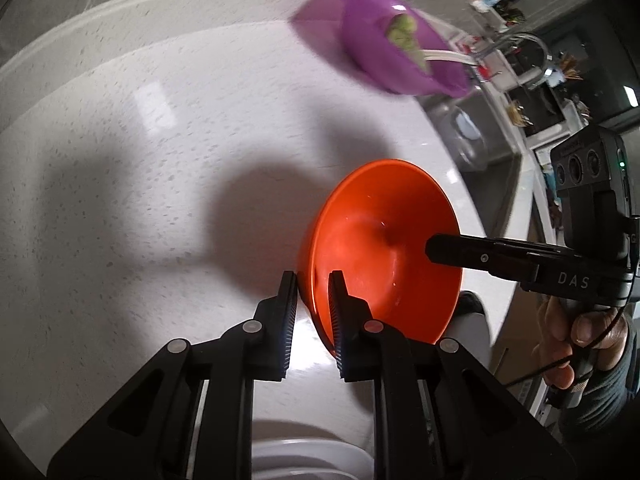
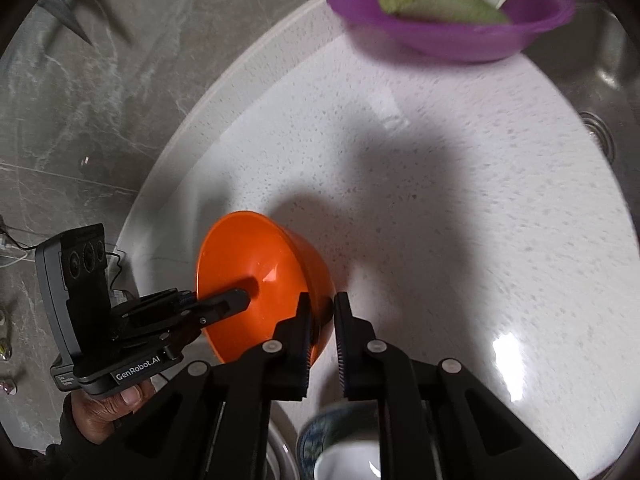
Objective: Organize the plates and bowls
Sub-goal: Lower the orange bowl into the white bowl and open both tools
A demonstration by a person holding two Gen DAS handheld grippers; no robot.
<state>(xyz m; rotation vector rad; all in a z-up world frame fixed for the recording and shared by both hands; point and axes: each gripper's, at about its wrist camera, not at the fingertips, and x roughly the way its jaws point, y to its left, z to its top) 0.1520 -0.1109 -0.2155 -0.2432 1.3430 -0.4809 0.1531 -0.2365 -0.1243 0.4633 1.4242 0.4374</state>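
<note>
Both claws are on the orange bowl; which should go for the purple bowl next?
Probably right: left claw and right claw both pinch the orange bowl, but the purple bowl sits by the sink, on the right's side.
</note>
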